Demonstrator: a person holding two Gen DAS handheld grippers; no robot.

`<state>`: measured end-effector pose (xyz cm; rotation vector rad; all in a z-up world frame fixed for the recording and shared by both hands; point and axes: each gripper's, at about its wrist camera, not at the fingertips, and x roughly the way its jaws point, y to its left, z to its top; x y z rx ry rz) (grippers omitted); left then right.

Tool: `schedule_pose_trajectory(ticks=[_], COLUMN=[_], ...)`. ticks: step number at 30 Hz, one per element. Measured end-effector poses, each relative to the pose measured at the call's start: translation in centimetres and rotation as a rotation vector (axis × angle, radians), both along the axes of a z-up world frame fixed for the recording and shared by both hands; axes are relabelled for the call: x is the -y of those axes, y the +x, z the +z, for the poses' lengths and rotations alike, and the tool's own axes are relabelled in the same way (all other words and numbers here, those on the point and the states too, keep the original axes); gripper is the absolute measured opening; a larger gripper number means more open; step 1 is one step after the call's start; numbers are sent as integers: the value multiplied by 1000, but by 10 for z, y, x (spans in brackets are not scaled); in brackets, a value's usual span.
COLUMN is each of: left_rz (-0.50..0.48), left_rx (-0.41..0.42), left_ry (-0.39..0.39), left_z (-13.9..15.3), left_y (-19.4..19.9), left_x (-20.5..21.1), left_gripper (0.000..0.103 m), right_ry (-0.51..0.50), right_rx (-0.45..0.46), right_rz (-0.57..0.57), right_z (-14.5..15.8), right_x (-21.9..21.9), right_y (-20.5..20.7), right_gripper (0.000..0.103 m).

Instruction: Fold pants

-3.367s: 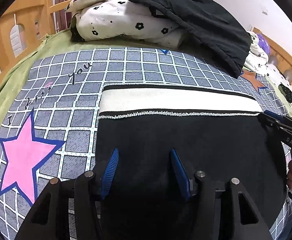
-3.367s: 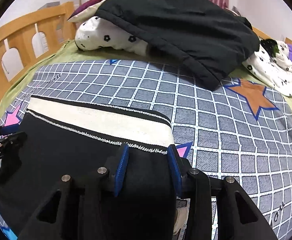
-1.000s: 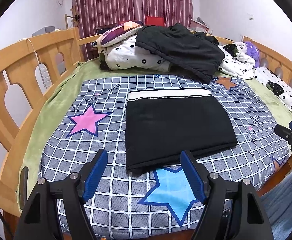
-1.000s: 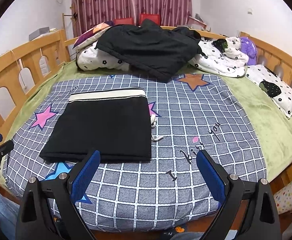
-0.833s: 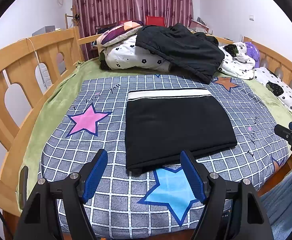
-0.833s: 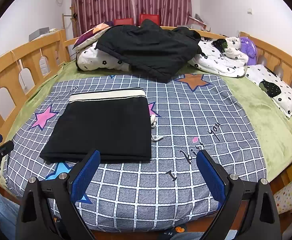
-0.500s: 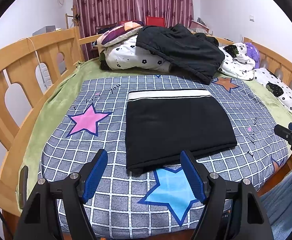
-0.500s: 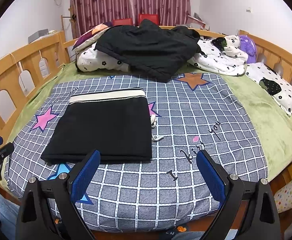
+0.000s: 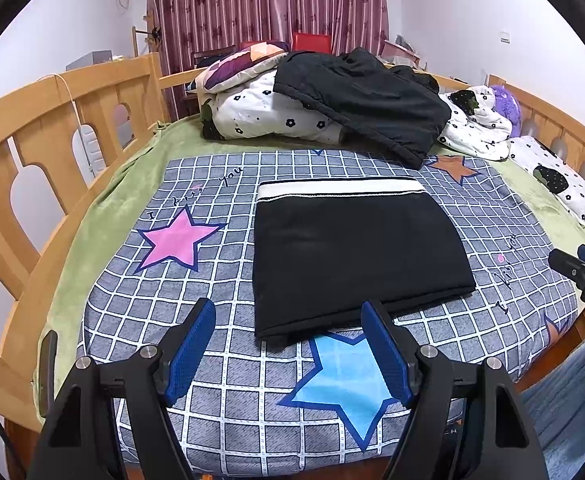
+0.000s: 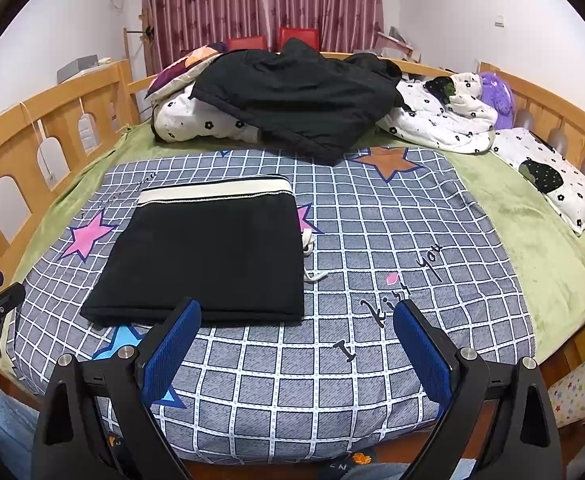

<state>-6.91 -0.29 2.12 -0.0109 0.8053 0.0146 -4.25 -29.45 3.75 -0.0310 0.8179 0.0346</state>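
The black pants point(image 9: 352, 252) lie folded into a flat rectangle on the checked blanket, with the white waistband point(image 9: 340, 189) at the far edge. They also show in the right wrist view point(image 10: 208, 256), where a white drawstring point(image 10: 310, 256) sticks out on their right side. My left gripper point(image 9: 288, 348) is open and empty, held back over the bed's near edge, short of the pants. My right gripper point(image 10: 296, 344) is open wide and empty, also back from the pants. Each gripper's tip shows at the edge of the other's view.
The checked blanket point(image 9: 140, 292) with stars covers a green sheet point(image 10: 532, 248). A pile of quilts with a black jacket point(image 9: 364, 96) sits at the head of the bed. Wooden rails point(image 9: 52, 120) run along both sides. A spotted pillow point(image 10: 552, 176) lies at right.
Since 3.4 s ago both grippers have let go of the pants, opened and pulled back from the bed. Over the last second nothing has visibly moved.
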Motion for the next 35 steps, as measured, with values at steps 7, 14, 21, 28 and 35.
schedule_pose_trajectory(ticks=[7,14,21,28,35], left_rz=[-1,0,1,-1,-3], left_rx=[2,2,3,2,3], left_ry=[3,3,0,3,4], left_z=[1,1,2,3,3], left_y=[-1,-2,-3,-3,-3], left_x=[-1,-2,-2,-2,-2], left_gripper=[74,74,74,74,74], right_ry=[-9,-10,-17,-25,-27], right_rx=[1,1,1,1,1], right_rz=[6,7,9,11,14], right_z=[-1,-1,-1,-2,-3], right_x=[0,0,-1,-1,0], right_y=[0,0,-1,-1,0], right_gripper=[96,96,96,96,96])
